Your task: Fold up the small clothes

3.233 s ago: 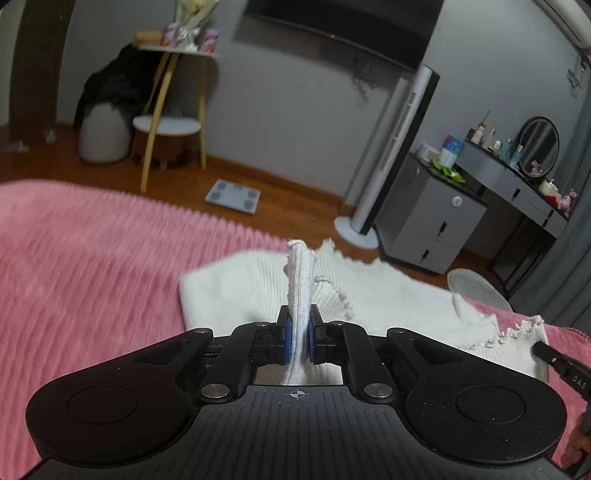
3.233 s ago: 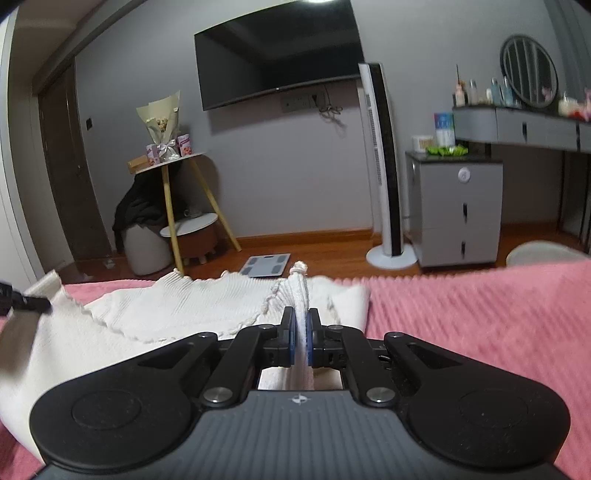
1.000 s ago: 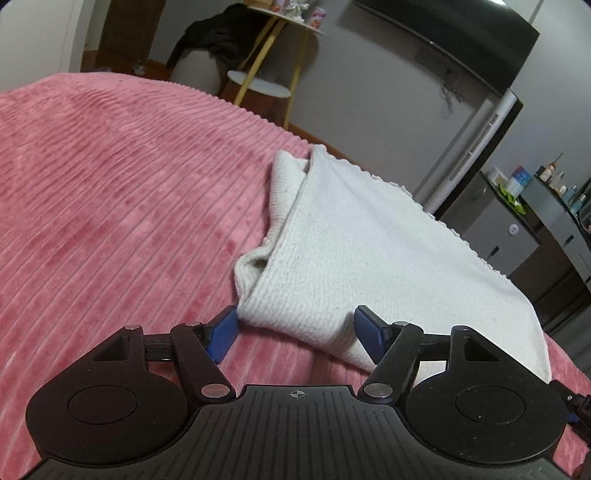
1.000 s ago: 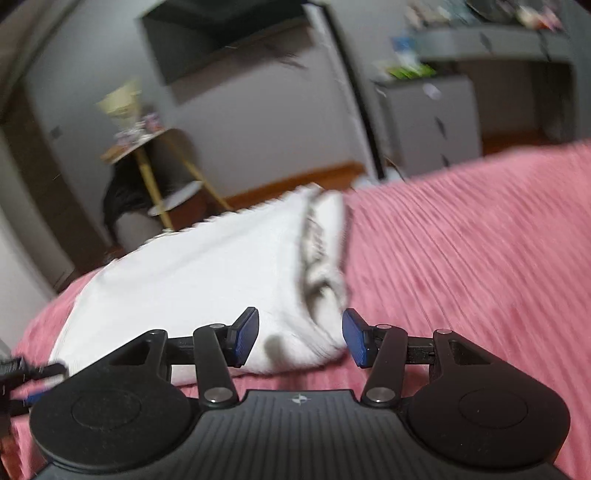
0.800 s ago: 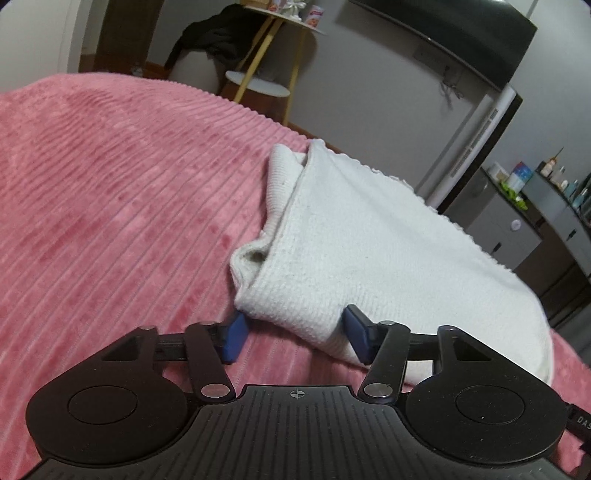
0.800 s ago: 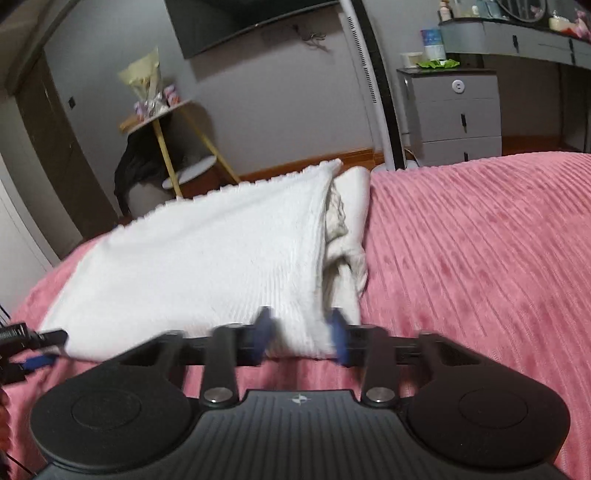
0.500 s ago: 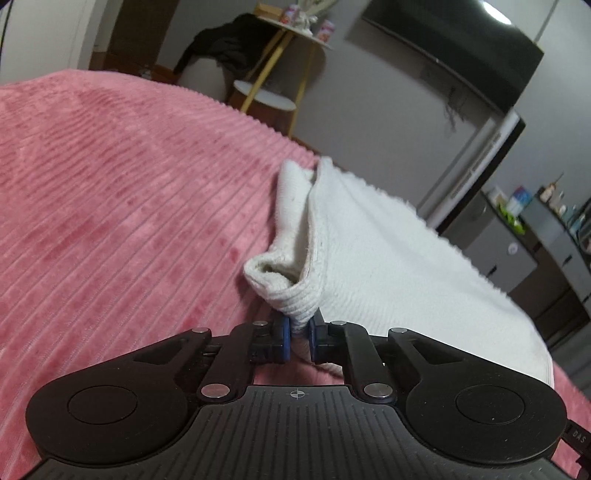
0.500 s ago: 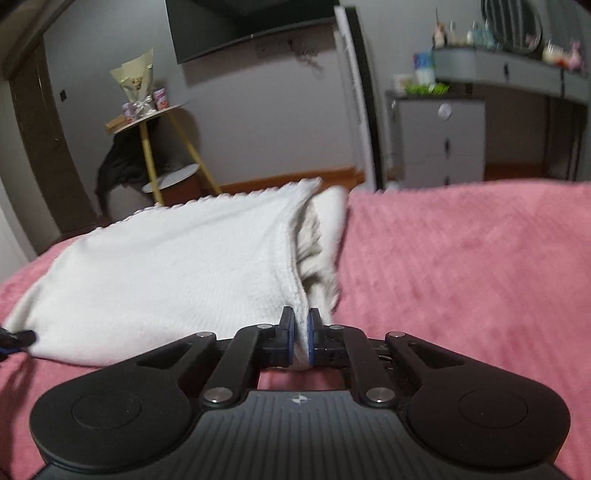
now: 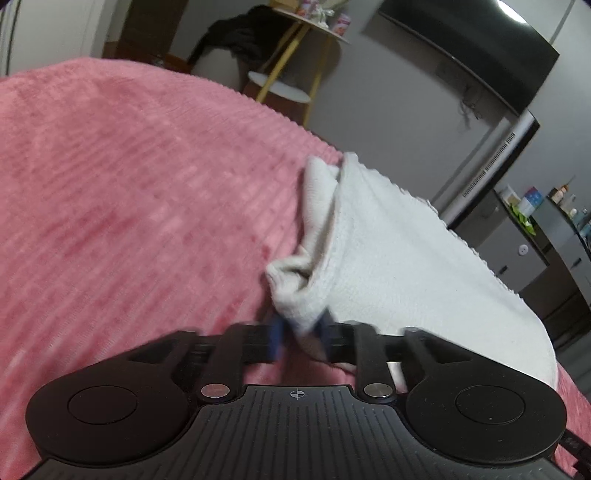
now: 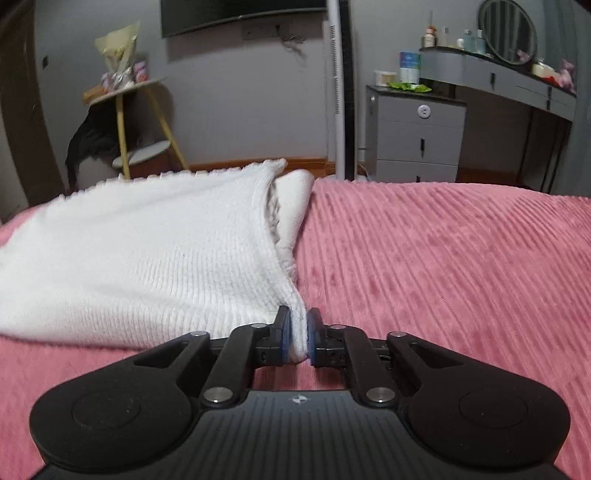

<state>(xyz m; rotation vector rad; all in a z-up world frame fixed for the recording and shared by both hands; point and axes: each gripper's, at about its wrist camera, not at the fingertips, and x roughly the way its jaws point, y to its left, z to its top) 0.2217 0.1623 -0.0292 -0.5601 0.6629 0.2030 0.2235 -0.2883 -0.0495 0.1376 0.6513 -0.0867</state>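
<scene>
A white knitted garment (image 9: 399, 266) lies folded on the pink ribbed bedspread (image 9: 129, 206). In the left wrist view my left gripper (image 9: 300, 334) is shut on the garment's near left corner, lifting that bunched corner slightly; the view is motion-blurred. In the right wrist view the same garment (image 10: 147, 251) spreads to the left, and my right gripper (image 10: 298, 338) is shut on its near right corner, low over the bedspread (image 10: 443, 266). The folded layers show along the garment's right edge.
Beyond the bed stand a yellow-legged side table (image 10: 125, 96), a white tower fan (image 10: 338, 88), a grey drawer cabinet (image 10: 417, 133), a dressing table with a round mirror (image 10: 508, 31), and a wall TV (image 10: 236, 11).
From open a second ago, both grippers have shut on the garment's near corners. In the last half second the left gripper has begun lifting its corner; the right stays nearly still.
</scene>
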